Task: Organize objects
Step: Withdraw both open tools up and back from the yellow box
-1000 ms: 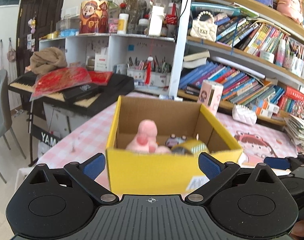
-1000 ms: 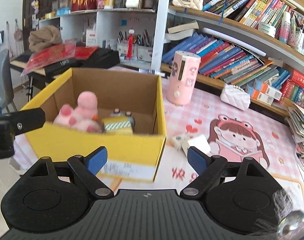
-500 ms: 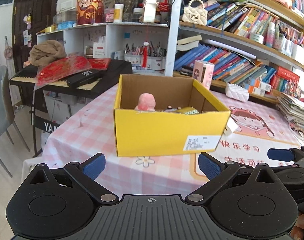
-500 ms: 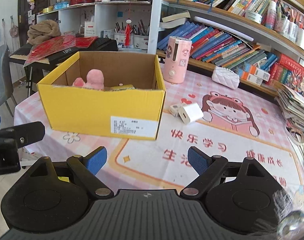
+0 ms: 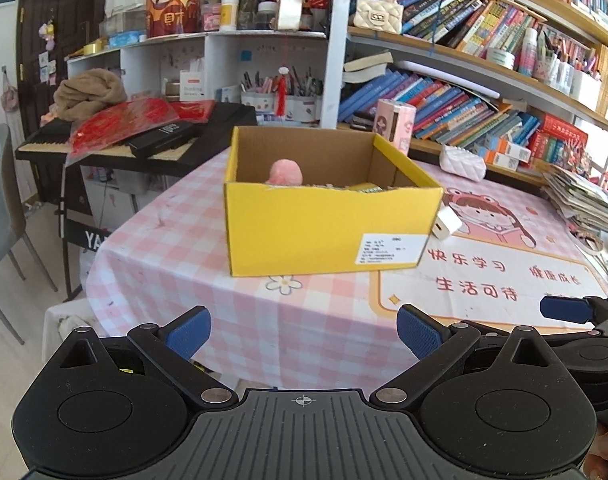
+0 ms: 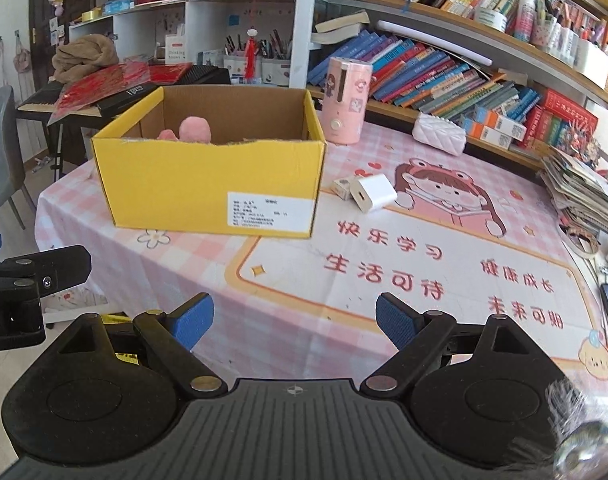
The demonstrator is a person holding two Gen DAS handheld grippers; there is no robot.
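Left gripper (image 5: pixel 304 326) and right gripper (image 6: pixel 294 318): fingers spread, released, nothing between. Beyond, open yellow cardboard box (image 5: pixel 327 228) on pink checked desk (image 5: pixel 176 248). Inside, pink plush toy (image 5: pixel 286 173), mostly hidden by front wall. White square charger (image 6: pixel 372 193) clear from right, half cut off from left; small box beside it hard to identify.

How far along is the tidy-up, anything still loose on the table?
Done: pink plush and a yellow item sit in the yellow box. In hand: nothing; left gripper and right gripper are both open and empty. Left: white charger and a small cube lie on the tablecloth beside the box.
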